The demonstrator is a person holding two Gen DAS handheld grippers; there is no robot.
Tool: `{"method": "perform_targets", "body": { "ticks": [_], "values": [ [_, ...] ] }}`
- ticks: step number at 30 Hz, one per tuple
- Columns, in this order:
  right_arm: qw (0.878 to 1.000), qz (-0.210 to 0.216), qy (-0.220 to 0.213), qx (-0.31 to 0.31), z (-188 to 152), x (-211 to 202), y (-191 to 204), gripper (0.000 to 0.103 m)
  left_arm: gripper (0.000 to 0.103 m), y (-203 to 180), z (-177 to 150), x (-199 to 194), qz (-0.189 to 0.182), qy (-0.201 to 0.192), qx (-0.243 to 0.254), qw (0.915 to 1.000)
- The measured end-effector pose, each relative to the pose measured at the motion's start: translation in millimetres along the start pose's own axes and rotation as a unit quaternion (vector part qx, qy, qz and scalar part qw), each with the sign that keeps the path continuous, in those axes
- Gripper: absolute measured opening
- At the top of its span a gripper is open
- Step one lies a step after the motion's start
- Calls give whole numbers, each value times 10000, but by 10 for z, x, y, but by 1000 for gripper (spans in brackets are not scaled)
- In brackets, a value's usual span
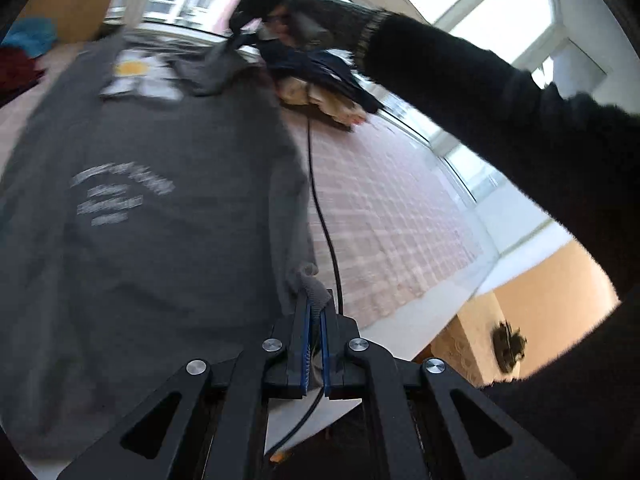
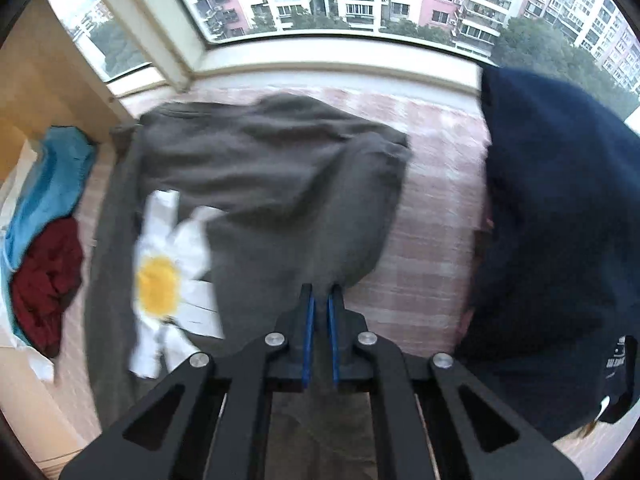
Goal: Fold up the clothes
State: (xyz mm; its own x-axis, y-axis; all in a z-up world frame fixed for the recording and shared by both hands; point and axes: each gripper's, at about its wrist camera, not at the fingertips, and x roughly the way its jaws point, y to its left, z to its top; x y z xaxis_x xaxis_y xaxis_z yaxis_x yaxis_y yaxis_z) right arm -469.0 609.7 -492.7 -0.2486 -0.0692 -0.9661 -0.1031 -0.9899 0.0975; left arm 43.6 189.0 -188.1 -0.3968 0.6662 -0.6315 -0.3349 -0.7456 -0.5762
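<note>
A dark grey T-shirt with white lettering and a daisy print lies spread on a pink checked cover. My left gripper is shut on a bunched edge of the shirt at its near side. My right gripper points steeply down and is shut on a raised fold of the same shirt, which drapes away from its fingers. In the left wrist view a gloved hand and dark sleeve hold that right gripper at the shirt's far end. Both views are motion-blurred.
A navy garment lies to the right of the shirt. Blue and red clothes are piled at the left by a wooden cabinet. A black cable runs across the cover. A white window sill borders the far side.
</note>
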Motion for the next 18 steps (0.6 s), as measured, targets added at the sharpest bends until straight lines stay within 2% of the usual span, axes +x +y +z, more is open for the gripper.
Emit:
{"method": "perform_targets", "body": {
  "ticks": [5,9,16,18],
  "values": [
    [9996,16,-52,-271,80,115,583,6,3,236,-200,-199,298,-126,-376,9988],
    [9992,-20,-4,-409,92,366,953,6,3,366,-340,-226,394,-141,-653,9970],
    [9988,-17,136,-464,67,683,1295,7,3,538,-457,-282,462,-256,-923,9943],
    [9983,153,164,-542,54,697,1357,15,3,565,-494,-294,436,-240,-984,9939]
  ]
}}
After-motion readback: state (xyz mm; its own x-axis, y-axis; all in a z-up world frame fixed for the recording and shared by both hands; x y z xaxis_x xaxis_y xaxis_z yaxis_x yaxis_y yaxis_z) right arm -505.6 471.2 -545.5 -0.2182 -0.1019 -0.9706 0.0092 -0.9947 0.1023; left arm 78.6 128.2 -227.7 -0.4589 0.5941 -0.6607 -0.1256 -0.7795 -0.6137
